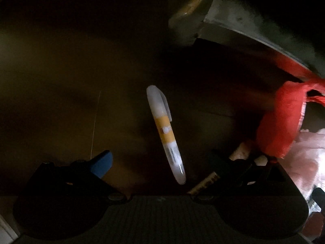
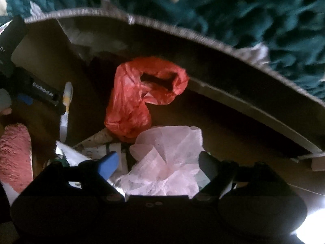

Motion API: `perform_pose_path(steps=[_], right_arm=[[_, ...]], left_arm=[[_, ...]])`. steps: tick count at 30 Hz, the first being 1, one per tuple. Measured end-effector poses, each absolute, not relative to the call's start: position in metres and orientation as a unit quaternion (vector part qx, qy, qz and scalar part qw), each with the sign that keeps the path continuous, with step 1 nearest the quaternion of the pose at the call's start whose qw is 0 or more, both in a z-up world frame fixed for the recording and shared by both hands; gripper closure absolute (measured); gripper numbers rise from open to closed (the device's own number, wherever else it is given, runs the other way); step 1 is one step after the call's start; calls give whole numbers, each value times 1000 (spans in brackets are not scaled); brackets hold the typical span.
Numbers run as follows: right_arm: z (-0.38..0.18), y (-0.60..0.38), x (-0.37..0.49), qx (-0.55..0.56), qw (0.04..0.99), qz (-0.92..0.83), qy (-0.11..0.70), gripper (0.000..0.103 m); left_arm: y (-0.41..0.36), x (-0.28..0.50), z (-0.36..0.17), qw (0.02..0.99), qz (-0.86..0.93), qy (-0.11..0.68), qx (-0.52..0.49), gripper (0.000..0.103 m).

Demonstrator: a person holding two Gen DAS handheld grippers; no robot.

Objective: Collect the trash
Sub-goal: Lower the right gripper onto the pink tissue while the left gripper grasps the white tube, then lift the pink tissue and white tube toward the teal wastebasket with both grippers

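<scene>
Both grippers point down into a brown cardboard box [image 2: 182,32]. A white marker with an orange band [image 1: 165,134] lies loose on the box floor between the wide-apart fingers of my left gripper [image 1: 162,162], touching neither pad. My right gripper [image 2: 158,165] is open, and a crumpled white tissue [image 2: 168,162] sits between its fingers, with a gap showing at the blue pad. A red plastic bag [image 2: 142,95] lies just beyond the tissue. In the left wrist view the red bag [image 1: 280,118] and tissue [image 1: 310,152] are at the right edge.
Printed paper scraps [image 2: 97,146] lie under the tissue. The left gripper's black finger [image 2: 44,94] and the marker [image 2: 67,105] show at the left of the right wrist view, beside a pink fuzzy sleeve [image 2: 16,156]. A teal blanket [image 2: 264,20] lies outside the box. A box flap [image 1: 203,10] hangs overhead.
</scene>
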State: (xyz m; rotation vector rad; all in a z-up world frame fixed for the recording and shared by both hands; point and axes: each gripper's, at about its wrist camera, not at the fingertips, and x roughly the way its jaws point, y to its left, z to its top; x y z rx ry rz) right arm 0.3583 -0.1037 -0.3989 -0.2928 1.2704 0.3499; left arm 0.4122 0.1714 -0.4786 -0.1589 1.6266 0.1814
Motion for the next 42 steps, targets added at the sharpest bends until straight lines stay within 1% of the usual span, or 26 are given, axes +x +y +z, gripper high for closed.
perform_pose_path(steps=[3, 5, 6, 9, 10, 11, 13, 14, 15, 17, 19, 21, 22, 26, 29, 35, 42], right_arm=[[-410, -100, 359, -153, 777, 165, 588, 17], [-418, -99, 361, -158, 775, 159, 591, 19], [-420, -100, 361, -159, 773, 156, 594, 20], [-427, -100, 361, -164, 769, 153, 599, 23], [-429, -100, 362, -165, 768, 151, 600, 26], [-431, -100, 363, -166, 768, 149, 601, 28], [-435, -100, 364, -168, 767, 147, 602, 30], [-437, -99, 365, -169, 766, 146, 602, 33], [-439, -98, 366, -172, 766, 146, 602, 35], [-441, -99, 369, -174, 765, 142, 603, 43], [-442, -99, 370, -173, 764, 140, 606, 47], [-443, -98, 370, -178, 763, 138, 606, 56], [-442, -98, 370, -180, 762, 136, 607, 62], [-445, -98, 369, -184, 761, 131, 608, 80], [-441, -98, 365, -190, 763, 131, 603, 90], [-421, -105, 358, -180, 775, 115, 594, 95], [-375, -112, 345, -170, 793, 113, 573, 96]], left_arm=[[175, 413, -488, 684, 82, 720, -81, 5], [174, 413, -494, 684, 78, 720, -85, 14], [173, 412, -498, 683, 77, 721, -85, 16], [172, 411, -507, 681, 80, 723, -85, 28], [172, 411, -510, 679, 81, 724, -90, 37], [173, 411, -512, 676, 82, 726, -97, 43], [174, 411, -516, 673, 81, 728, -103, 48], [174, 411, -518, 672, 79, 729, -105, 54], [184, 407, -516, 672, 76, 729, -105, 58], [186, 407, -517, 669, 76, 732, -108, 67], [189, 407, -518, 666, 74, 733, -114, 71], [192, 407, -517, 669, 75, 731, -113, 79], [194, 407, -517, 668, 77, 731, -114, 84], [203, 407, -516, 664, 79, 732, -127, 86], [205, 403, -514, 668, 70, 731, -117, 86], [213, 395, -501, 666, 55, 733, -126, 86], [216, 393, -462, 680, 20, 724, -114, 86]])
